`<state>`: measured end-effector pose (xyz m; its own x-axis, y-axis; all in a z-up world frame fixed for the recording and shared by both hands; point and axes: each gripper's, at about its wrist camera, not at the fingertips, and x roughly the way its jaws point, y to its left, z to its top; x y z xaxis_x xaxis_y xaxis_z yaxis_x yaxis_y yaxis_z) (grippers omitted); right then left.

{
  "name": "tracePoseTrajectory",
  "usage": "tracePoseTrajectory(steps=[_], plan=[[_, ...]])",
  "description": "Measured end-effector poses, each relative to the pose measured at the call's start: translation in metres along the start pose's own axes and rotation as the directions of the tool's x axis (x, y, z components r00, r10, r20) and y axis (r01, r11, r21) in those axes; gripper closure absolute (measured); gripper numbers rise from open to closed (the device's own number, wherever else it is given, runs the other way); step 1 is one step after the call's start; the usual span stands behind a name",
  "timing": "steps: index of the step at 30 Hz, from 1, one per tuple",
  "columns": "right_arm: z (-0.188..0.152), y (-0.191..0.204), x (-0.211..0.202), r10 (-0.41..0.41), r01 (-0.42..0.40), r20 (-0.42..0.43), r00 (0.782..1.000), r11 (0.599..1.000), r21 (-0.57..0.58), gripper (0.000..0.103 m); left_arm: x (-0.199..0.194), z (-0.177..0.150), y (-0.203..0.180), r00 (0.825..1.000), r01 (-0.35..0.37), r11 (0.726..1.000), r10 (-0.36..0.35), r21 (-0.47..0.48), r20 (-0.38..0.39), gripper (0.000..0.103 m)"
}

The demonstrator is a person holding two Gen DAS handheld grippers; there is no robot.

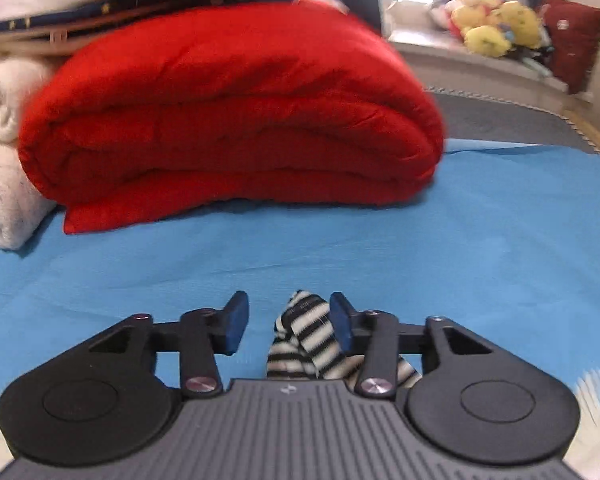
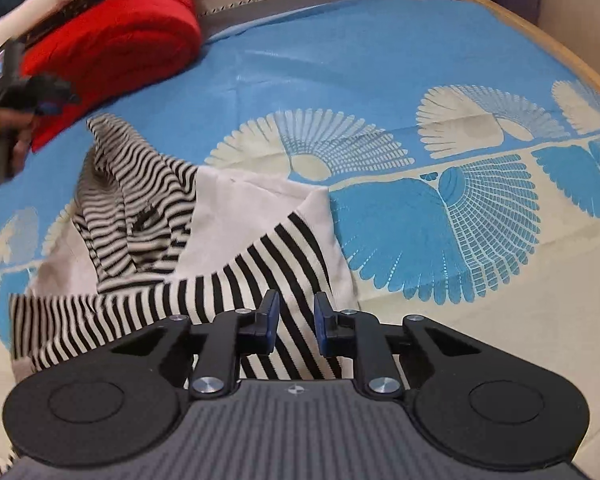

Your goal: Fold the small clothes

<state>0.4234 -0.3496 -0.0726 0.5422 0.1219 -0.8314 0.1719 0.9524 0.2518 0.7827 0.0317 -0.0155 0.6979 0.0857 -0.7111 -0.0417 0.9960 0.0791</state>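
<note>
Left gripper (image 1: 288, 322): jaws apart, striped fold of garment (image 1: 300, 344) lies loose against right-hand pad, not pinched.

Right gripper (image 2: 296, 326): jaws narrowed but gap visible, hovering over striped hem at lower centre; no clamp seen.

Striped garment (image 2: 148, 216) crumpled on blue bedsheet (image 2: 380, 60), centre-left of right wrist view; red quilt (image 1: 228, 120) upper left.

Risks:
- right jaws pinch sheet along with hem
- loose fold slips, bunch unravels
- left gripper snags quilt

blue patterned bedsheet (image 2: 380, 60) carries a striped garment (image 2: 148, 216), a folded red quilt (image 1: 228, 120), a white blanket (image 1: 0, 160).
</note>
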Motion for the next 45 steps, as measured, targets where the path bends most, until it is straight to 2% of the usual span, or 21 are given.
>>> tracePoseTrajectory(steps=[5, 7, 8, 9, 13, 17, 20, 22, 25, 27, 28, 29, 30, 32, 33, 35, 36, 37, 39, 41, 45], plan=[[-0.002, -0.002, 0.009, -0.033, 0.033, -0.013, 0.999, 0.999, -0.017, 0.08, 0.049, 0.001, 0.005, 0.995, 0.012, 0.998, -0.017, -0.057, -0.094, 0.051], [-0.001, -0.004, 0.011, -0.047, 0.046, -0.017, 0.999, 0.999, -0.019, 0.08, 0.057, 0.0, 0.007, 0.992, 0.049, 0.995, -0.058, -0.084, -0.108, 0.067], [0.0, -0.005, 0.012, -0.052, 0.052, -0.017, 0.999, 0.999, -0.012, 0.08, 0.06, 0.0, 0.009, 0.988, 0.089, 0.991, -0.101, -0.1, -0.12, 0.089], [0.001, -0.005, 0.011, -0.052, 0.052, -0.017, 0.998, 0.999, -0.004, 0.08, 0.058, 0.001, 0.008, 0.985, 0.107, 0.989, -0.119, -0.098, -0.124, 0.089], [0.008, -0.001, 0.001, -0.031, 0.031, 0.013, 0.999, 1.0, -0.001, 0.08, -0.001, 0.0, -0.007, 0.979, 0.198, 0.98, -0.199, -0.017, -0.04, 0.091], [0.013, -0.003, -0.012, 0.0, -0.002, 0.041, 0.999, 1.0, 0.031, 0.08, -0.121, -0.035, -0.025, 0.957, 0.278, 0.956, -0.284, 0.093, 0.055, 0.091], [0.014, -0.006, -0.021, 0.007, -0.011, 0.063, 0.998, 0.998, 0.064, 0.08, -0.233, -0.091, -0.027, 0.917, 0.377, 0.922, -0.386, 0.09, 0.105, 0.091], [0.014, -0.009, -0.028, 0.02, -0.029, 0.097, 0.995, 0.995, 0.1, 0.08, -0.299, -0.138, -0.034, 0.886, 0.443, 0.89, -0.453, 0.107, 0.098, 0.091], [0.012, -0.015, -0.045, 0.041, -0.077, 0.184, 0.982, 0.978, 0.194, 0.096, -0.365, -0.218, -0.05, 0.83, 0.557, 0.824, -0.558, 0.105, -0.028, 0.089], [0.01, -0.017, -0.054, 0.05, -0.1, 0.232, 0.972, 0.972, 0.213, 0.096, -0.381, -0.261, -0.06, 0.786, 0.615, 0.782, -0.597, 0.099, -0.163, 0.086], [0.008, -0.018, -0.058, 0.044, -0.101, 0.252, 0.967, 0.971, 0.217, 0.096, -0.386, -0.274, -0.061, 0.77, 0.63, 0.771, -0.605, 0.093, -0.203, 0.085], [0.007, -0.019, -0.059, 0.045, -0.104, 0.26, 0.965, 0.971, 0.216, 0.093, -0.389, -0.28, -0.059, 0.775, 0.625, 0.775, -0.599, 0.098, -0.203, 0.084], [0.006, -0.02, -0.059, 0.052, -0.109, 0.257, 0.965, 0.971, 0.212, 0.093, -0.391, -0.279, -0.055, 0.795, 0.602, 0.79, -0.582, 0.116, -0.169, 0.081], [0.004, -0.022, -0.051, 0.076, -0.125, 0.22, 0.973, 0.968, 0.216, 0.091, -0.382, -0.27, -0.039, 0.857, 0.515, 0.849, -0.51, 0.121, -0.071, 0.063], [0.002, -0.024, -0.046, 0.092, -0.137, 0.196, 0.976, 0.963, 0.234, 0.089, -0.37, -0.265, -0.033, 0.883, 0.469, 0.878, -0.467, 0.094, -0.049, 0.063], [-0.001, -0.026, -0.031, 0.135, -0.167, 0.129, 0.982, 0.946, 0.279, 0.086, -0.336, -0.262, -0.021, 0.928, 0.371, 0.929, -0.37, 0.016, -0.04, 0.063], [-0.004, -0.024, -0.022, 0.153, -0.174, 0.095, 0.984, 0.941, 0.289, 0.086, -0.317, -0.261, -0.012, 0.937, 0.337, 0.939, -0.342, -0.064, -0.075, 0.06], [-0.007, -0.022, -0.013, 0.165, -0.177, 0.065, 0.984, 0.94, 0.292, 0.086, -0.298, -0.263, -0.001, 0.933, 0.318, 0.935, -0.338, -0.157, -0.122, 0.058], [-0.014, -0.012, 0.003, 0.196, -0.188, -0.001, 0.981, 0.94, 0.283, 0.084, -0.264, -0.273, 0.008, 0.892, 0.301, 0.902, -0.381, -0.309, -0.245, 0.057], [-0.019, -0.002, 0.02, 0.229, -0.202, -0.07, 0.971, 0.94, 0.275, 0.076, -0.237, -0.276, 0.013, 0.848, 0.297, 0.869, -0.431, -0.396, -0.31, 0.057], [-0.032, 0.022, 0.047, 0.262, -0.217, -0.176, 0.949, 0.947, 0.238, 0.07, -0.208, -0.289, 0.016, 0.8, 0.26, 0.83, -0.471, -0.494, -0.371, 0.055]])
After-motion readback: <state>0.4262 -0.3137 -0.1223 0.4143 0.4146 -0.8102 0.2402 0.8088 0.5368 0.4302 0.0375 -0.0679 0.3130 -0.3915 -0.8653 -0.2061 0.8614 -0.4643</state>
